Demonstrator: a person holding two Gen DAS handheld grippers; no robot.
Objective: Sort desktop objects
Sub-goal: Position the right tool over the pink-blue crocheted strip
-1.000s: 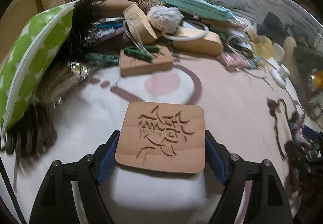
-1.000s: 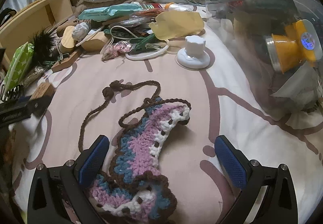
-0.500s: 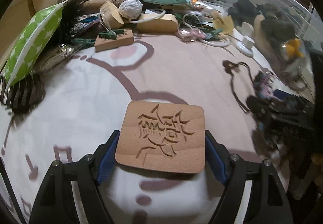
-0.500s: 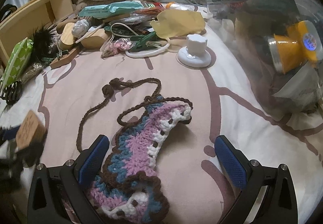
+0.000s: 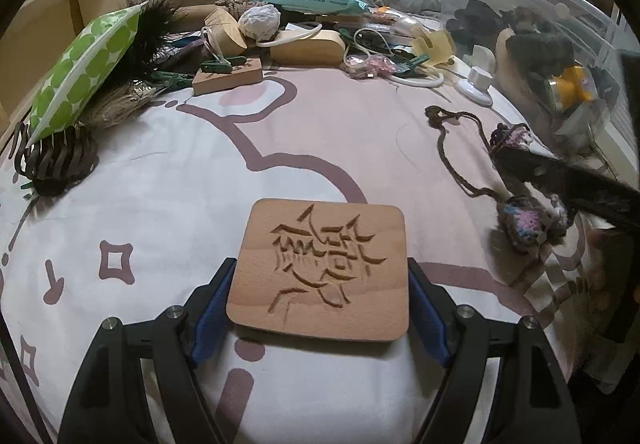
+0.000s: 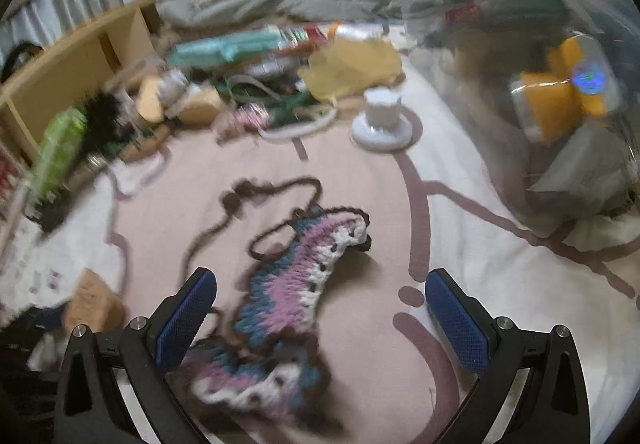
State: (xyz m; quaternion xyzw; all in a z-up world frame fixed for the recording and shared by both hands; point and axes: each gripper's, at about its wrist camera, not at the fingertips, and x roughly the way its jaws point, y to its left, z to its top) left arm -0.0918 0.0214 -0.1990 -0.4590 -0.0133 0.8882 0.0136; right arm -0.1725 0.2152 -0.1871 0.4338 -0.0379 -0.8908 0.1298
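Clutter pile [image 5: 304, 32] now farther off; bedsheet [image 5: 160, 212] patterned pink-white.

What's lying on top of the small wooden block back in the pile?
A green clothespin lies across the small wooden block. Whether anything is under the block cannot be seen.

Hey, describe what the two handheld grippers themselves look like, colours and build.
Both the left gripper and right gripper have black plastic forked arms with triangular cut-outs, silver screw heads at the joints, and ribbed blue pads lining the fingers. No cables, sleeves or markings show.
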